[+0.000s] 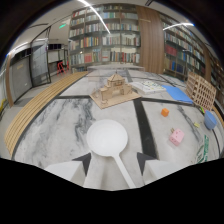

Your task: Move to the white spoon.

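Spoon (108, 140) lies low-centre between open, empty gripper (115, 162) fingers.
Approach looks nearly finished; next, probably just steady over the handle.

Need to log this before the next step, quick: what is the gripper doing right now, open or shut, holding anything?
Gripper: open, holding nothing; the white spoon lies on the table with its handle between the fingers.

Desk (60, 125): white-grey marble pattern with black bands. Spoon (107, 138): white. Cube (165, 112): orange. Block (176, 136): pink. Model house (114, 91): light wood
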{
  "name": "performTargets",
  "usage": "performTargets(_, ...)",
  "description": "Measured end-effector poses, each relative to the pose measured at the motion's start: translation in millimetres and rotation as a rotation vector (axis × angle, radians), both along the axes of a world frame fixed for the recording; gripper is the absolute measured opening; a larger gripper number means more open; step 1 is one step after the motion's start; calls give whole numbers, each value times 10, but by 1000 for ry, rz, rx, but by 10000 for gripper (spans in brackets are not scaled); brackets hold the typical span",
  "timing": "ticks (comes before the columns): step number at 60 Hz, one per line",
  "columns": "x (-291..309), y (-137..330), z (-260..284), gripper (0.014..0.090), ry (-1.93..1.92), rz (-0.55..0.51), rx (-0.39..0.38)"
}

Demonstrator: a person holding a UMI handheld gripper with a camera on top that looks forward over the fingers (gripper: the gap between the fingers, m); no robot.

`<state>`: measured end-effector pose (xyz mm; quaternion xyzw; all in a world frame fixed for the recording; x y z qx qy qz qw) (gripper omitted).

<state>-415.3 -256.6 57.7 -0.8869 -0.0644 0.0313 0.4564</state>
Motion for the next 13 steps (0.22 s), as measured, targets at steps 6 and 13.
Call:
performTargets(6, -20, 27, -42, 863, 6, 0, -8)
performTargets(13, -54, 29, -29, 863, 15, 9, -5)
